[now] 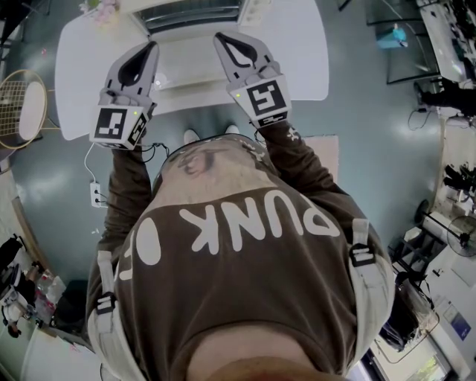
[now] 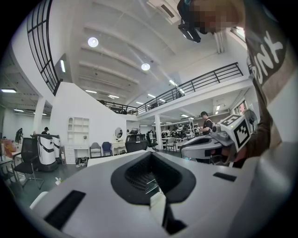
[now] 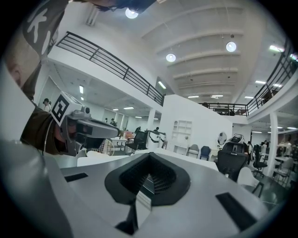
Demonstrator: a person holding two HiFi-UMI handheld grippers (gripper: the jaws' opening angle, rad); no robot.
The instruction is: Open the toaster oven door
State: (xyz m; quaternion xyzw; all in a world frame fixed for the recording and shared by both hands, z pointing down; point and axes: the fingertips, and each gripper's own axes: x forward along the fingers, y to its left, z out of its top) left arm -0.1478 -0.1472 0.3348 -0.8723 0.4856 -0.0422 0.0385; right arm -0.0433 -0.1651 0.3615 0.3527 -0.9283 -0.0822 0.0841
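In the head view a white box-shaped appliance [image 1: 190,63] with a slatted grey vent [image 1: 197,16] stands at the far middle of the white table [image 1: 82,67]; I take it for the toaster oven, and its door is hidden. My left gripper [image 1: 153,46] and right gripper [image 1: 221,37] are held side by side above the table's near edge, tips forward, both shut with nothing between the jaws. The gripper views point up into a hall. The left gripper [image 2: 150,158] view shows the right gripper [image 2: 214,144] at its side. The right gripper [image 3: 150,155] view shows the left gripper [image 3: 88,130].
A badminton racket [image 1: 18,108] lies left of the table. A power strip [image 1: 98,195] sits on the floor by my feet. Pink flowers [image 1: 100,9] are at the table's far left corner. Desks and shelves crowd the right side [image 1: 446,67].
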